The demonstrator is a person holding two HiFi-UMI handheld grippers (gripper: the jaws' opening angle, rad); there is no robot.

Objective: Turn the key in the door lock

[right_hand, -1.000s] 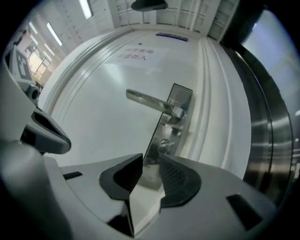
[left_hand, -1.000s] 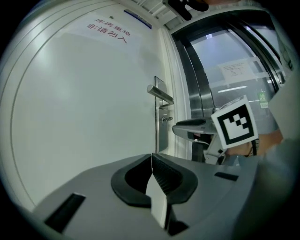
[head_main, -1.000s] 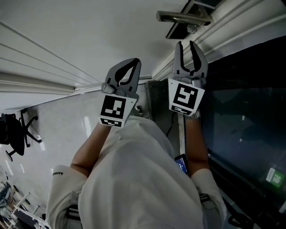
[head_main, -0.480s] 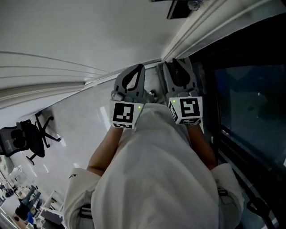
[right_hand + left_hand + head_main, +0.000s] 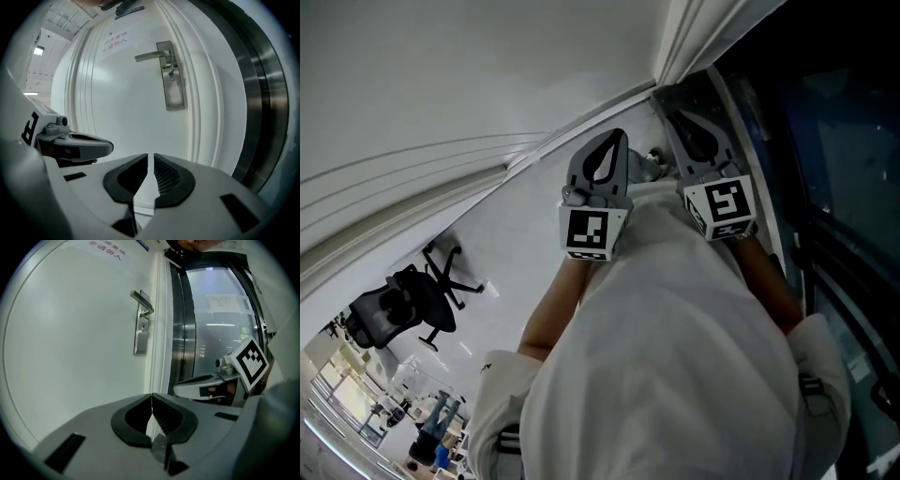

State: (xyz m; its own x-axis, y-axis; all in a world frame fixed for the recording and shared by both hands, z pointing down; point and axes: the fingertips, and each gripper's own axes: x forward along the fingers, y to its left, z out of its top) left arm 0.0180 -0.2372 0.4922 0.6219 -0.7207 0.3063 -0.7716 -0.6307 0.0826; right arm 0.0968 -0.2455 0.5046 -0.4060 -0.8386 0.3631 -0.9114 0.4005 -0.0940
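Note:
The white door carries a metal lever handle (image 5: pixel 153 55) on a long lock plate (image 5: pixel 170 79), with a small key (image 5: pixel 171 72) under the lever. In the left gripper view the same handle (image 5: pixel 141 300) and plate (image 5: pixel 140 336) stand far off and high. My left gripper (image 5: pixel 151 397) is shut with nothing in it. My right gripper (image 5: pixel 150 158) has just been closing and now shows a thin slit between its jaws, with nothing in it. Both grippers hang low in front of the person's chest, left gripper (image 5: pixel 614 141) beside right gripper (image 5: pixel 689 127), well away from the lock.
A dark metal frame and glass panel (image 5: pixel 213 329) run along the door's lock side. A printed notice (image 5: pixel 115 39) is stuck high on the door. An office chair (image 5: pixel 403 305) stands on the pale floor behind. The person's white shirt (image 5: pixel 675 356) fills the lower head view.
Both grippers have dropped from just under the door handle to chest height, closer to the body. The handle has left the head view. The right jaws have narrowed.

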